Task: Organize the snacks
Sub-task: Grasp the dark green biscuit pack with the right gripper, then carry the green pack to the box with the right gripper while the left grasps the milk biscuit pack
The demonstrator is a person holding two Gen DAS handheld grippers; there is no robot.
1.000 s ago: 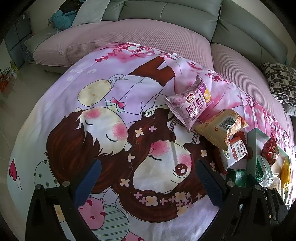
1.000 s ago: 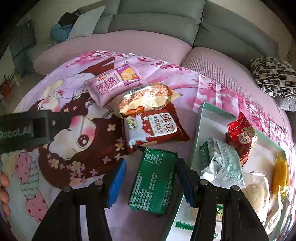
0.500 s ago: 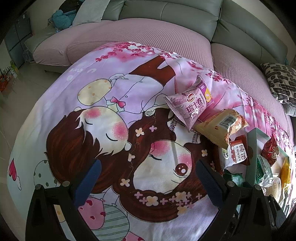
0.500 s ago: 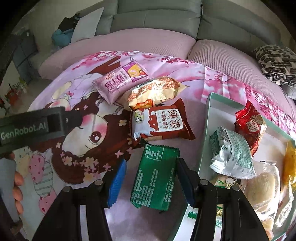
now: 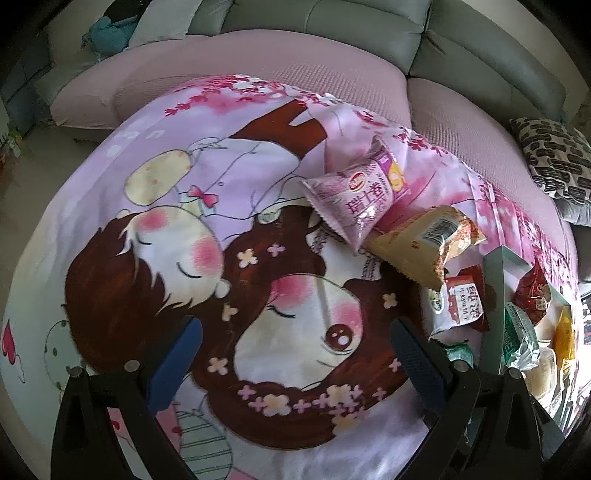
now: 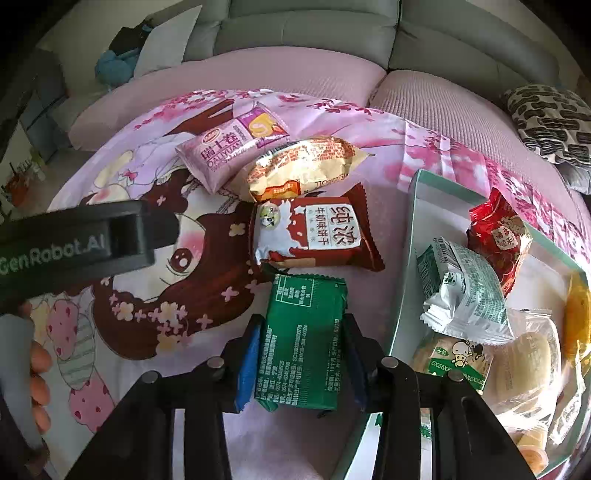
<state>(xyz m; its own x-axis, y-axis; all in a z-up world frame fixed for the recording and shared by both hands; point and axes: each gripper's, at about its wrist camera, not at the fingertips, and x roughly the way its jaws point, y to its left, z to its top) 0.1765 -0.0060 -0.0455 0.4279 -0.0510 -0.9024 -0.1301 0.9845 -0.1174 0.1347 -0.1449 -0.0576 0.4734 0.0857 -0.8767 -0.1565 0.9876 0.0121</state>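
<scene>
My right gripper (image 6: 301, 354) has its blue pads against both sides of a green snack packet (image 6: 303, 339) lying on the cartoon blanket (image 6: 147, 288). Beyond it lie a red-brown biscuit pack (image 6: 317, 232), a golden pack (image 6: 303, 170) and a pink roll-cake pack (image 6: 229, 147). A pale green tray (image 6: 406, 258) at the right holds several snacks, among them a red bag (image 6: 498, 236) and a white-green pack (image 6: 465, 291). My left gripper (image 5: 295, 358) is open and empty over the blanket (image 5: 184, 184); the pink pack (image 5: 362, 192) and golden pack (image 5: 424, 240) lie to its right.
A grey sofa (image 6: 295, 33) with pink seat cushions (image 6: 258, 74) curves behind the blanket. A patterned pillow (image 6: 550, 122) lies at the far right. The left gripper's body (image 6: 74, 243) and a hand cross the right wrist view's left side.
My right gripper has moved forward and closed its pads around the green packet. The left gripper has stayed open and nearly still.
</scene>
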